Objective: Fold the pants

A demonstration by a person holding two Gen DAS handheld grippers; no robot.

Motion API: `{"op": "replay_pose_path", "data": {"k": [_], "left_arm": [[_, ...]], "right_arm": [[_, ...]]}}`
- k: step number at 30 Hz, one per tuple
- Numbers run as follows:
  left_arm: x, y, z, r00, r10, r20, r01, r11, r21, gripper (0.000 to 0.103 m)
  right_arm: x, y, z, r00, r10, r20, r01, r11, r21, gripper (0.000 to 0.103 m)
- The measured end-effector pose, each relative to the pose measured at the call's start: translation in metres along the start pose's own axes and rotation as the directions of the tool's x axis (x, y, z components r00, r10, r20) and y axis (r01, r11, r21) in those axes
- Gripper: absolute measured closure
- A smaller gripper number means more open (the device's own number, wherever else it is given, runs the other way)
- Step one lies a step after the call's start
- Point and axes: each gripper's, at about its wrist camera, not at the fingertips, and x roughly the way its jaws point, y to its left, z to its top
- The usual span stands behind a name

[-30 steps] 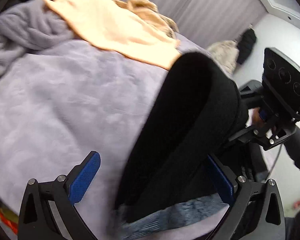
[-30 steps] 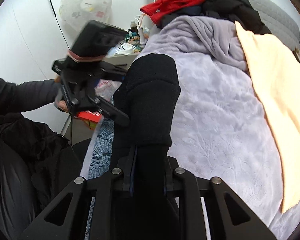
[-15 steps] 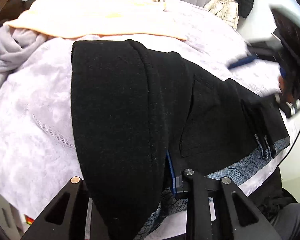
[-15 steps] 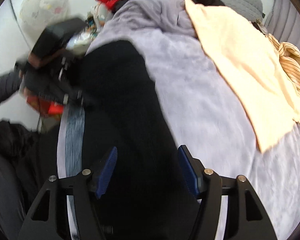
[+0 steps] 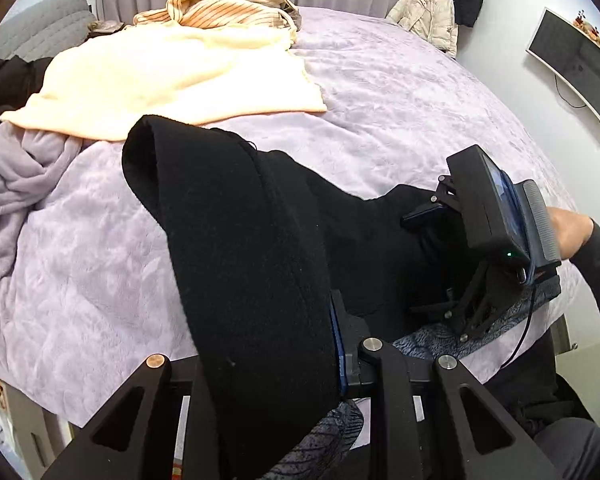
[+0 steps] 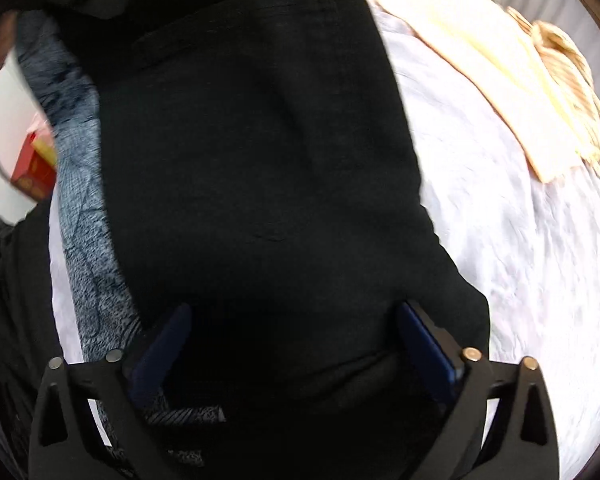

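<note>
Currently I read the left claw as closed on a thick fold of the black pants; only its blue right pad shows, pressed against the cloth, and the other finger is hidden behind the fold. The right claw stands wide open, its blue pads on either side of the cloth and gripping nothing. In the left view the right claw hovers low over the far part of the pants.

The pants lie across the near edge of the bed, on the lilac blanket, with a blue-grey patterned cloth under them at the edge. A peach towel lies just beyond the raised fold.

Risks as I judge them:

1. The fold is held on one side only. If I carry it over, the unheld half may sag and land skewed.
2. The held bundle is thick. A pull against the weight of the rest could slide cloth out from between the pads.
3. The pants sit at the bed edge. A tug toward me could drag them, and the patterned cloth, off the bed.
4. If the right claw closes low, it could catch the blanket or the patterned cloth together with the pants.
5. The right view is blurred, so I cannot confirm contact there.
</note>
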Motion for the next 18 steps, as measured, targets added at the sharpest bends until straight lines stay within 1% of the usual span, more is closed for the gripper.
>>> {"op": "replay_pose_path", "data": {"k": [1,2,3,4,6,7,10,11,13,16,18], "left_arm": [[-0.001,-0.006,0.003,1.0,0.006,0.002,-0.006,1.0,0.006,0.077],[-0.002,-0.012,0.006,1.0,0.011,0.003,-0.011,1.0,0.013,0.078],[0.002,-0.008,0.009,1.0,0.014,0.004,-0.014,1.0,0.019,0.078],[0.001,-0.012,0.01,1.0,0.016,0.005,-0.016,0.999,0.028,0.078],[-0.008,-0.012,0.015,1.0,0.022,0.006,-0.023,0.999,0.049,0.078],[-0.01,-0.021,0.019,1.0,0.021,0.004,-0.021,0.998,0.059,0.078],[-0.014,-0.048,0.031,1.0,-0.003,0.009,0.002,0.995,0.099,0.079],[-0.015,-0.059,0.035,1.0,-0.015,0.009,0.014,0.993,0.116,0.079],[-0.017,-0.077,0.041,0.999,-0.037,0.006,0.036,0.988,0.147,0.079],[-0.015,-0.113,0.049,0.996,-0.087,0.008,0.083,0.975,0.204,0.079],[-0.011,-0.14,0.052,0.994,-0.112,0.004,0.108,0.964,0.244,0.08]], "right_arm": [[-0.006,-0.001,-0.001,1.0,-0.014,0.016,0.014,1.0,0.018,0.001],[-0.018,-0.002,-0.005,0.998,-0.039,0.051,0.037,0.998,0.04,0.001],[-0.033,-0.001,-0.011,0.993,-0.054,0.1,0.048,0.997,0.064,0.001],[-0.046,0.0,-0.015,0.987,-0.064,0.15,0.051,0.995,0.087,0.001],[-0.074,0.001,-0.032,0.965,-0.117,0.237,0.082,0.985,0.153,0.001],[-0.087,-0.001,-0.042,0.951,-0.153,0.268,0.101,0.975,0.199,0.001],[-0.117,-0.008,-0.071,0.917,-0.228,0.328,0.119,0.939,0.322,0.001],[-0.124,-0.012,-0.083,0.909,-0.246,0.337,0.118,0.927,0.357,0.001],[-0.134,-0.02,-0.106,0.903,-0.277,0.329,0.126,0.902,0.413,0.001],[-0.143,-0.024,-0.139,0.905,-0.305,0.297,0.145,0.877,0.459,0.001],[-0.142,-0.016,-0.163,0.909,-0.315,0.272,0.158,0.866,0.475,0.001]]}}
